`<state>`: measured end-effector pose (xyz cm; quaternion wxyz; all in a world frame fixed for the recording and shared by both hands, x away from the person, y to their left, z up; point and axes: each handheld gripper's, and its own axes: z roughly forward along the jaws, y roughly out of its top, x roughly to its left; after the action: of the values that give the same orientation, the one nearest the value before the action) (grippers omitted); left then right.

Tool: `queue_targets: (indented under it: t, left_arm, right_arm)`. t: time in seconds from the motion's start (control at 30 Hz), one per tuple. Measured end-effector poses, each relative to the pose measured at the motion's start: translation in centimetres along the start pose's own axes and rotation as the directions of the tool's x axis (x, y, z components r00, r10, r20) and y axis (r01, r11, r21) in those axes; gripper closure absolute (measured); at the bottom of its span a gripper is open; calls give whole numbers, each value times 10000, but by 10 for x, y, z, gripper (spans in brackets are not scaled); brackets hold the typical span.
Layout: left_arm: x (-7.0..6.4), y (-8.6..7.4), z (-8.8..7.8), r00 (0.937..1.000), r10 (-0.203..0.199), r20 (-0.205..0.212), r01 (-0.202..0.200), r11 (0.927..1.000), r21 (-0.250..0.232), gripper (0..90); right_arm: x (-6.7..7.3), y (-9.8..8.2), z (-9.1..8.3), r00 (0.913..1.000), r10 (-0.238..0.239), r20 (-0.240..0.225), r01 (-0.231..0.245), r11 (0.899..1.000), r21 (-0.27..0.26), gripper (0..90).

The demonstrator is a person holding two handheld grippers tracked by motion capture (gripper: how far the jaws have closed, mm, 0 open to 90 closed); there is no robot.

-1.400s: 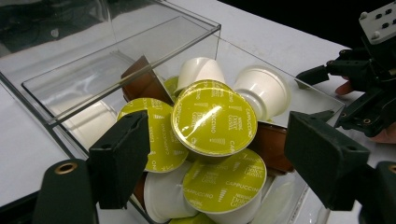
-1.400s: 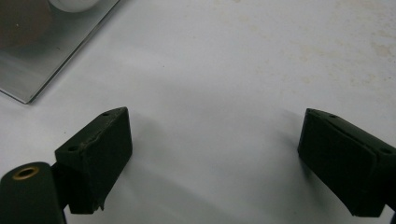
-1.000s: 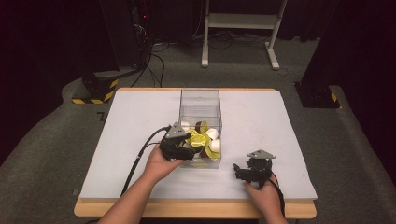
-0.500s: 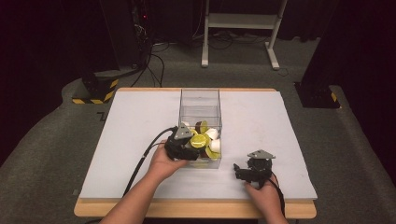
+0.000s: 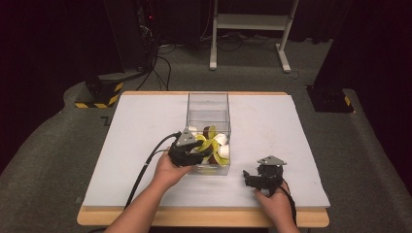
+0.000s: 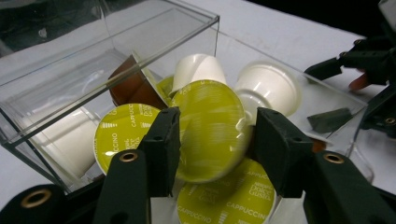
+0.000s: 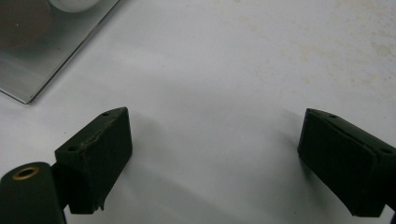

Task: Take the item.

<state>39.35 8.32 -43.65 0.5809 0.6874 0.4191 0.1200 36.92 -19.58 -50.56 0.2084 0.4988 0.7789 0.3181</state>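
Observation:
A clear plastic box (image 5: 208,104) stands mid-table with several coffee capsules piled at its near end. My left gripper (image 5: 206,148) reaches in among them from the left. In the left gripper view its jaws (image 6: 212,126) have just been closing and now press on both sides of a yellow-green capsule (image 6: 210,140), lid toward the camera. Around it lie more yellow-green capsules (image 6: 123,133), white ones (image 6: 268,86) and a brown one (image 6: 133,86). My right gripper (image 5: 250,175) rests on the table to the right of the box. Its jaws (image 7: 215,140) stand wide apart over bare white surface.
The white table (image 5: 291,126) has open room left, right and behind the box. A corner of the clear box (image 7: 42,51) shows at the upper left of the right gripper view. The left gripper's cable (image 5: 145,167) trails toward the front edge.

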Motion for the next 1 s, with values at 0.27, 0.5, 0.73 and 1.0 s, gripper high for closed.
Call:
queue_targets:
  t: [0.27,0.5,0.73,1.0]
  left_arm:
    - [2,0,0,9998,-162,-112,162,9999,-32,463]
    - [2,2,8,9995,-36,-310,41,9999,163,339]
    - [5,6,17,9991,-301,-294,317,9980,540,283]
    - [5,4,20,9992,-384,-112,390,9974,607,319]
  right_arm:
    - [0,0,0,10000,-11,2,11,10000,-9,97]
    - [0,0,0,10000,-21,-1,21,10000,-7,97]
    - [0,0,0,10000,-13,-4,13,10000,-7,97]
    - [0,0,0,10000,-13,-6,13,10000,-7,97]
